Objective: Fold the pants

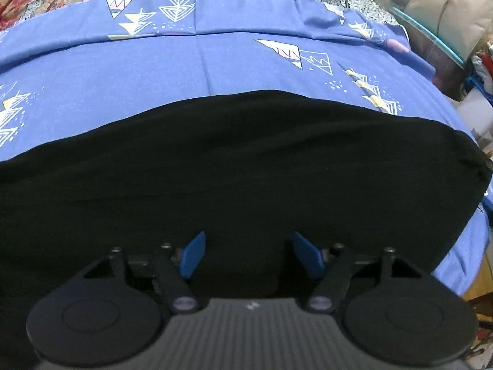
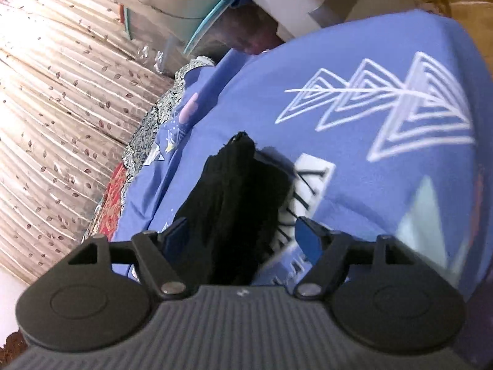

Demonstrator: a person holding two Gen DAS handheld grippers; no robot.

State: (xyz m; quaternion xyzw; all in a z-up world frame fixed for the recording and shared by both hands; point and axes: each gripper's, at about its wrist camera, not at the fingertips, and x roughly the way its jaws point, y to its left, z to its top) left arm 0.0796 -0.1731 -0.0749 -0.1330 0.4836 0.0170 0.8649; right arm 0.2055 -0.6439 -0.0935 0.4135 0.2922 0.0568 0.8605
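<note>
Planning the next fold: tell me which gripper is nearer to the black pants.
Neither is clearly nearer. The left gripper hangs open directly over the flat black pants. The right gripper is open with a bunched end of the fabric between its fingers, unpinched.

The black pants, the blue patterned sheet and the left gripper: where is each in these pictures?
black pants [image 1: 240, 160]: left wrist view, middle of the dark cloth.
blue patterned sheet [image 1: 123, 71]: left wrist view, plain stretch beyond the pants.
left gripper [image 1: 249, 256]: left wrist view, gap midway between its blue fingertips.
</note>
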